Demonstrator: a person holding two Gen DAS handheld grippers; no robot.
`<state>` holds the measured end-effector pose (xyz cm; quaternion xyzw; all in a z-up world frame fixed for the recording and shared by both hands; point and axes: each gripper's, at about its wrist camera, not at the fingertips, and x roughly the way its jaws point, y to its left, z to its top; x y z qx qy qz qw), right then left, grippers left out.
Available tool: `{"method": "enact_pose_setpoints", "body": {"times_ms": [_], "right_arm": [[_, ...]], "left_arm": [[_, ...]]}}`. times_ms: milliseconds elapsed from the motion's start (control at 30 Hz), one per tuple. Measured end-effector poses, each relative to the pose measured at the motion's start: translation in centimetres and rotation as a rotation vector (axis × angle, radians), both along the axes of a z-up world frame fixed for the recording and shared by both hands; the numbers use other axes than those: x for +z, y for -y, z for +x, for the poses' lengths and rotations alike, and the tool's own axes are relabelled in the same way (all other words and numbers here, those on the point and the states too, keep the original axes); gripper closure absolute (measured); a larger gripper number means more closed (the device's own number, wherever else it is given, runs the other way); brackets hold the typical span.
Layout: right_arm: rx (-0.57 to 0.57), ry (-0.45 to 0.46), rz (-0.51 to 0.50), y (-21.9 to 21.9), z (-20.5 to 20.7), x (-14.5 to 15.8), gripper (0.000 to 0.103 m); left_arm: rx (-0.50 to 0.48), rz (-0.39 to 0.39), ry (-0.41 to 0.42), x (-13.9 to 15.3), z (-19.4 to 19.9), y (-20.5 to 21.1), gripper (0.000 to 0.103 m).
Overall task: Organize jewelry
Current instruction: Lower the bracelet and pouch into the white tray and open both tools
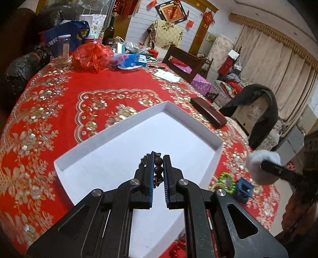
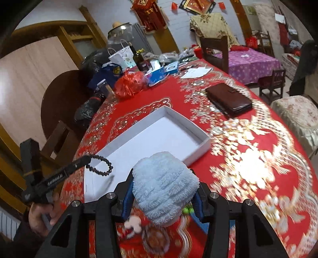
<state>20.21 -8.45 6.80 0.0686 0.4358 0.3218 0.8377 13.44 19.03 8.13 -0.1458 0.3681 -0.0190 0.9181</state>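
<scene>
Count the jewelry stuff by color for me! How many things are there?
Dark brown bead bracelet: 1, pinched in the left gripper over the white box
Green bead bracelet: 1
Blue cube charm: 1
Fluffy white ball: 1, in the right gripper
Total: 4

I am in a lived-in home dining room: a round table under a red, gold-flowered tablecloth [image 1: 123,83], dark wooden chairs [image 2: 215,50], long beige curtains [image 1: 264,59], red festive hangings [image 2: 151,15] on the wall.

Matt white box [image 1: 190,121]; fluffy scrunchie [image 2: 165,190]; dark bead bracelet [image 1: 158,168].
</scene>
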Motion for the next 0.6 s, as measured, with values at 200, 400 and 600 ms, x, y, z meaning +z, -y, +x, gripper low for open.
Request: {"method": "enact_pose_setpoints", "body": {"times_ms": [200, 400, 600], "right_arm": [[0.075, -0.036, -0.066, -4.6, 3.6, -2.9, 0.056], [0.144, 0.02, -0.067, -7.2, 4.9, -3.8, 0.049], [0.148, 0.071, -0.018, -7.4, 6.0, -3.6, 0.027]], "left_arm": [[0.086, 0.031, -0.048, -1.6, 0.6, -1.5, 0.096], [0.159, 0.096, -0.092, -3.1, 0.7, -1.9, 0.096], [0.201, 0.19, -0.102, -3.3, -0.1, -0.9, 0.074]]}}
